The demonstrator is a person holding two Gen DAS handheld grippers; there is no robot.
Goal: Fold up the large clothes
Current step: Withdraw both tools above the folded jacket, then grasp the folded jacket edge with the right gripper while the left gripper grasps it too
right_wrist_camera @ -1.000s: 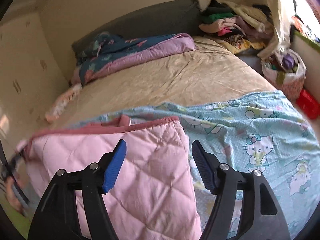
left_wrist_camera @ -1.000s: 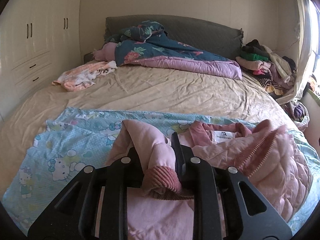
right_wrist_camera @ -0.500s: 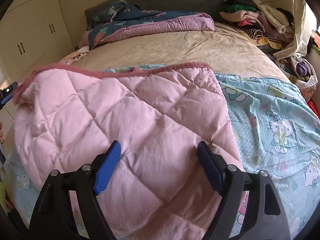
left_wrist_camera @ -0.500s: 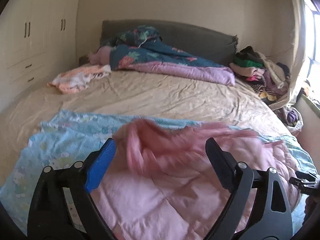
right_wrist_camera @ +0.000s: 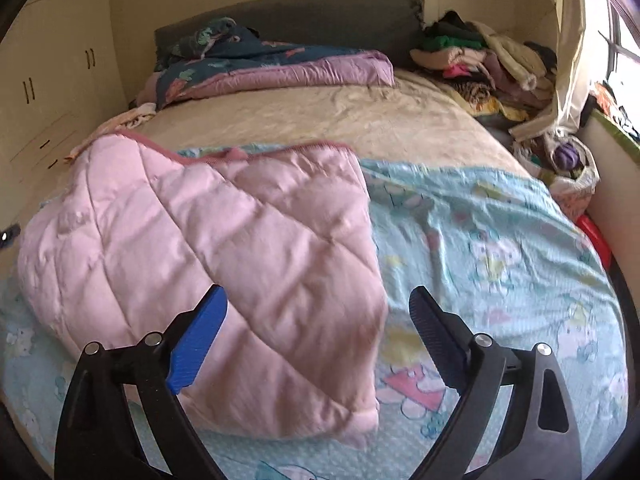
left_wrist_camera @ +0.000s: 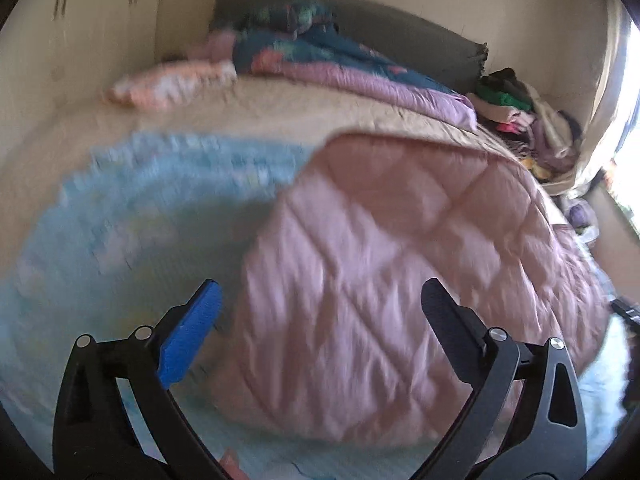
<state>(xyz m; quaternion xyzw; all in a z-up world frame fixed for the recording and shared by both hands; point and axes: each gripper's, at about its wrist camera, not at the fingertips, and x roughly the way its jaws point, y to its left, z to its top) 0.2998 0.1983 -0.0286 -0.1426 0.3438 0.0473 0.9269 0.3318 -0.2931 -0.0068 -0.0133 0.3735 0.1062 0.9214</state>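
left gripper (left_wrist_camera: 320,316): fingers apart, empty | pink quilted jacket (left_wrist_camera: 420,264) folded on blue sheet (left_wrist_camera: 132,220)

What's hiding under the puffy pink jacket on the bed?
The pink jacket lies on a light blue cartoon-print sheet, which shows around it. The sheet lies on the beige bed. Anything else tucked beneath the jacket is covered.

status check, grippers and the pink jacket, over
Left gripper open, empty. Right gripper open, empty. Pink quilted jacket lies folded over on the blue cartoon sheet, free of both grippers. Nothing in the way.
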